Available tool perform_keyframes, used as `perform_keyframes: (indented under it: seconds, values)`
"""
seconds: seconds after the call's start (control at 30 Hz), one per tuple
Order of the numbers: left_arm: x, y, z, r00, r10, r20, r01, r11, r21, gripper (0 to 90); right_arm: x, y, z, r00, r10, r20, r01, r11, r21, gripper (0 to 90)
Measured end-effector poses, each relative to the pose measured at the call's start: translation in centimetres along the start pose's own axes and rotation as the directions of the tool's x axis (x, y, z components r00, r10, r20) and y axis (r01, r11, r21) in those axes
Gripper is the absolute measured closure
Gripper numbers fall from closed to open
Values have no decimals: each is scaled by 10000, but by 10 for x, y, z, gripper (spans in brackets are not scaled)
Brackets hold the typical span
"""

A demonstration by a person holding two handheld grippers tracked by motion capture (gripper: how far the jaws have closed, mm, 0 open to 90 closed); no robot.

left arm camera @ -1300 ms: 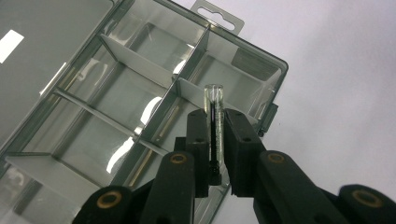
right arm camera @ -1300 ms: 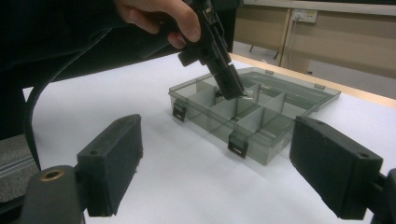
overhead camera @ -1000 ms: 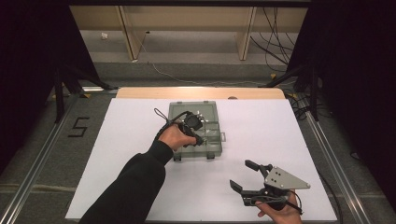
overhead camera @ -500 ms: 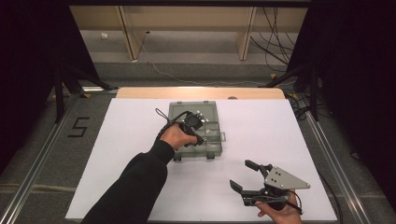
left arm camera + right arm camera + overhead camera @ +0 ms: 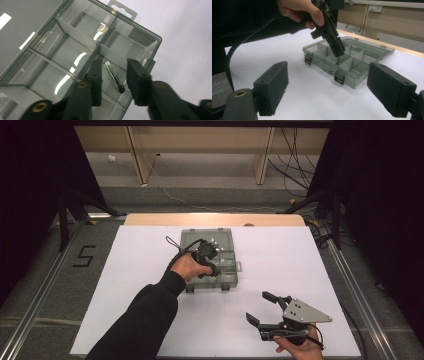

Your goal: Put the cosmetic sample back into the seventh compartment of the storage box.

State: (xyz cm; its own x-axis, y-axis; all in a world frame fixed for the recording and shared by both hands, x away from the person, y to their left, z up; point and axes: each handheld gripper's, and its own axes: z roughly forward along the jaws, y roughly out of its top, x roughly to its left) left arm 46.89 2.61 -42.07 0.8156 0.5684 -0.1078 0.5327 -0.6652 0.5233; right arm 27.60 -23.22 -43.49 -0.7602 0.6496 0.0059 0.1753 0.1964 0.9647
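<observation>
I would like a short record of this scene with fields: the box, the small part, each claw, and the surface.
box: clear grey compartment box, lid open, on the table
small part: thin glassy piece with a dark end, lying in a compartment at the box's edge
left claw: pointing down into the box, jaws just opened, standing either side of the small part, not pressing on it
right claw: open, nothing between the jaws, held near the table's front edge, apart from the box
surface: white table top
</observation>
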Motion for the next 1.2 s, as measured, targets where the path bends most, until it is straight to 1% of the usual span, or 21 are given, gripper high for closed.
perform_keyframes:
  seconds: [0.07,0.1,0.17,0.23,0.27,0.33,0.43,0.5,0.53,0.6,0.63,0.67,0.7,0.73,0.8,0.87,0.93,1.07,1.1,1.13,1.2]
  values:
    - [1,0,-1,9997,-227,90,228,9996,-175,573,0,0,0,10000,-8,-12,8,10000,15,185]
    - [2,0,-2,9997,-223,65,224,9996,-177,535,0,0,0,10000,-6,-10,6,10000,7,185]
    - [3,0,-3,9999,3,-131,-7,9996,-267,461,0,0,0,10000,-3,3,3,10000,4,185]
    - [3,-1,-5,9999,-105,-76,102,9993,-369,419,0,0,0,10000,-12,-26,12,10000,58,185]
    - [4,-1,-6,9999,110,-108,-115,9989,-446,394,0,0,-1,10000,29,-36,-29,9999,130,185]
    - [3,-2,-9,9986,437,-285,-455,9969,-644,361,0,0,1,10000,20,-6,-20,10000,-91,185]
    - [4,-3,-12,9986,434,-293,-457,9955,-826,302,0,0,-1,10000,17,-32,-17,9999,124,185]
    - [3,-6,-14,9989,320,-335,-357,9924,-1177,289,0,0,0,10000,-43,24,43,10000,-16,185]
    - [5,-6,-17,9981,512,-355,-550,9917,-1163,282,0,0,0,10000,-53,23,53,10000,-16,185]
    - [5,-9,-19,9982,407,-433,-467,9878,-1488,269,0,0,-1,10000,33,-33,-32,9999,128,185]
    - [6,-10,-20,9979,511,-387,-565,9867,-1523,262,0,0,-1,10000,33,-29,-32,9999,130,185]
    - [4,-11,-19,9994,110,-326,-172,9804,-1963,254,0,0,0,10000,-1,-6,1,10000,23,185]
    - [7,-13,-22,9980,487,-402,-549,9835,-1724,251,0,0,0,10000,-2,14,2,10000,1,185]
    - [4,-14,-20,9994,-37,-340,-38,9759,-2180,251,0,0,0,10000,-3,13,3,10000,-4,185]
    - [4,-16,-21,9993,142,-333,-214,9741,-2252,245,0,0,0,10000,29,-26,-29,10000,83,185]
    - [2,-18,-20,9996,-6,-265,-59,9702,-2424,240,0,0,0,10000,-6,-22,6,9999,100,185]
    - [0,-20,-21,9995,136,-285,-204,9677,-2514,240,0,0,0,10000,6,-6,-6,10000,21,185]
    - [-3,-25,-24,9998,99,-195,-152,9561,-2927,240,1,0,-1,9996,258,-89,-256,9993,284,185]
    - [-3,-26,-24,9998,155,-153,-194,9535,-3006,240,0,0,0,10000,43,-28,-42,9999,95,185]
    - [-4,-28,-24,9998,107,-155,-151,9472,-3204,240,1,0,-1,9999,131,-44,-130,9998,165,184]
    - [-5,-30,-25,9998,149,-108,-176,9437,-3303,236,1,0,-1,9997,223,-73,-221,9994,279,185]
